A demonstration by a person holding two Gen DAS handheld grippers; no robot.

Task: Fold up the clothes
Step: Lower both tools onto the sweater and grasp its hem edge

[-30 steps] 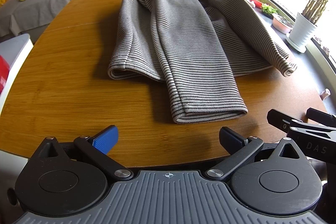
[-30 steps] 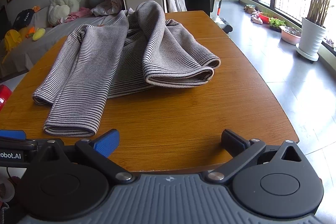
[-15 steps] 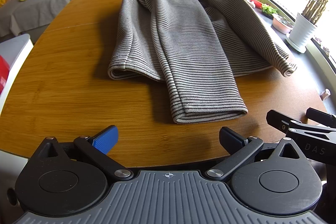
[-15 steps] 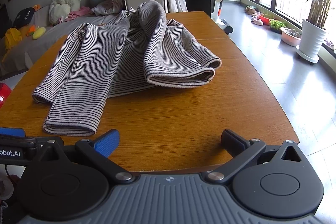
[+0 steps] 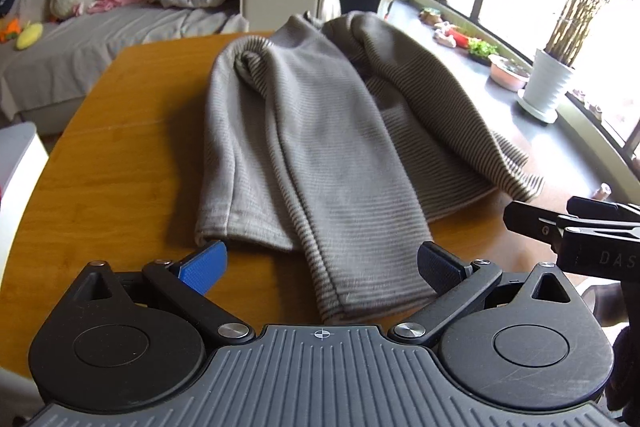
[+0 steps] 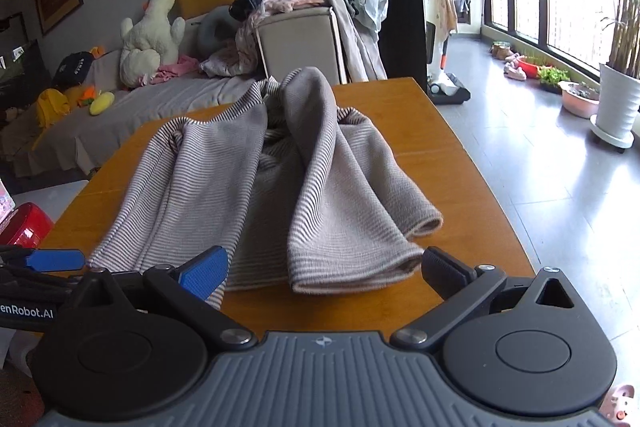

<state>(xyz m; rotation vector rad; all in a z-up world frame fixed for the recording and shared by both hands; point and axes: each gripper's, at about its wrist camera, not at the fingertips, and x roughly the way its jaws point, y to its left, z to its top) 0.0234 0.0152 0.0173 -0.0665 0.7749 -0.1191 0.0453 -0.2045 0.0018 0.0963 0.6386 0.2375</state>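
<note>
My left gripper (image 5: 320,267) and right gripper (image 6: 324,271), both spread wide, flank the grey striped knit sweater (image 5: 320,147) on the wooden table (image 5: 120,131); motion blur hides its stripes.

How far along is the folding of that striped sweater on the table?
Partly done: the striped sweater lies on the wooden table with both sleeves already laid lengthwise over the body. In hand: nothing yet. The left hand-held gripper and right hand-held gripper are both open, each straddling a sleeve end near the table's front edge. Left: gripping the cloth and folding it up into a compact bundle.
</note>
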